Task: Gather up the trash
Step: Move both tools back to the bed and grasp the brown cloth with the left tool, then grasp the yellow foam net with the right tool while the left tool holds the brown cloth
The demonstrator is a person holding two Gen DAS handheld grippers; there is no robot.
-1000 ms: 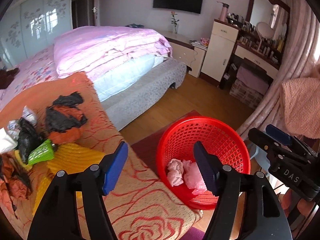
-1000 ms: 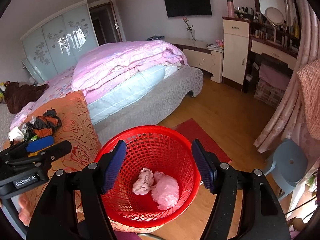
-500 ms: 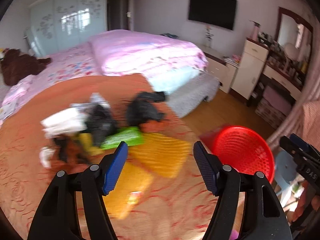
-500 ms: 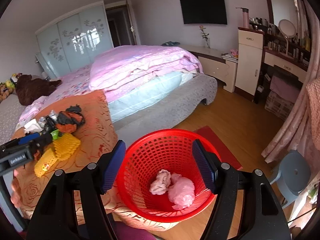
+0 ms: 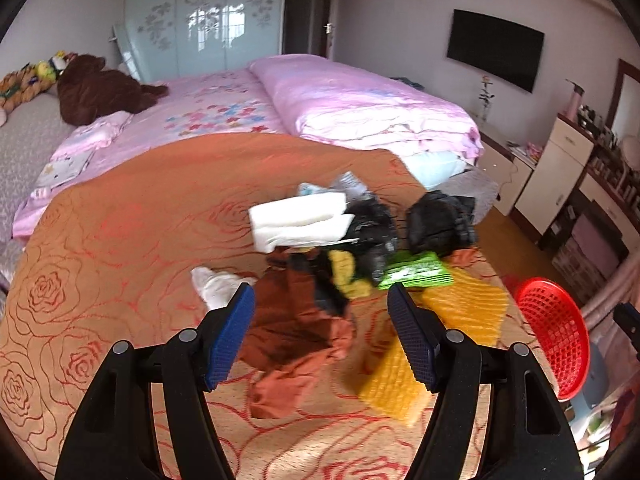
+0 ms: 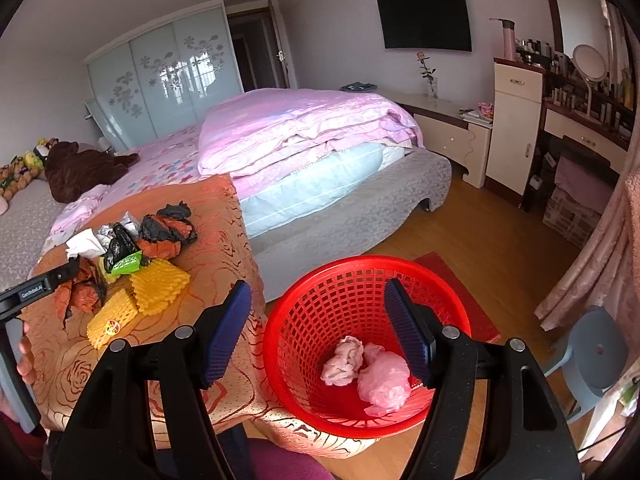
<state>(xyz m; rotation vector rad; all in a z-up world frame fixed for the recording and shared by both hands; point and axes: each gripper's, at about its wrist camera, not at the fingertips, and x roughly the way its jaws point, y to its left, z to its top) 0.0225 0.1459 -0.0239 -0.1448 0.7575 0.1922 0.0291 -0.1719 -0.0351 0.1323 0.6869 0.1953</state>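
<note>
A pile of trash lies on the orange rose-patterned cloth (image 5: 120, 248): white tissue (image 5: 298, 220), black bags (image 5: 440, 216), a green packet (image 5: 418, 270), yellow foam nets (image 5: 460, 308), brown-orange wrappers (image 5: 296, 328) and a white scrap (image 5: 216, 286). My left gripper (image 5: 320, 340) is open and empty just above the brown-orange wrappers. The red basket (image 6: 360, 296) holds two pink crumpled wads (image 6: 366, 370). My right gripper (image 6: 318, 332) is open and empty above the basket's near rim. The basket also shows at the right edge of the left wrist view (image 5: 554, 332).
A bed with a pink duvet (image 6: 304, 132) stands behind the cloth-covered surface. A grey stool (image 6: 596, 348) stands right of the basket, and a red mat (image 6: 456, 288) lies on the wooden floor. A dresser (image 6: 516, 120) and curtain (image 6: 600, 248) are on the right.
My left gripper has swung left from above the basket to above the trash pile, still open. The right gripper has drifted slightly left and stays over the basket.
</note>
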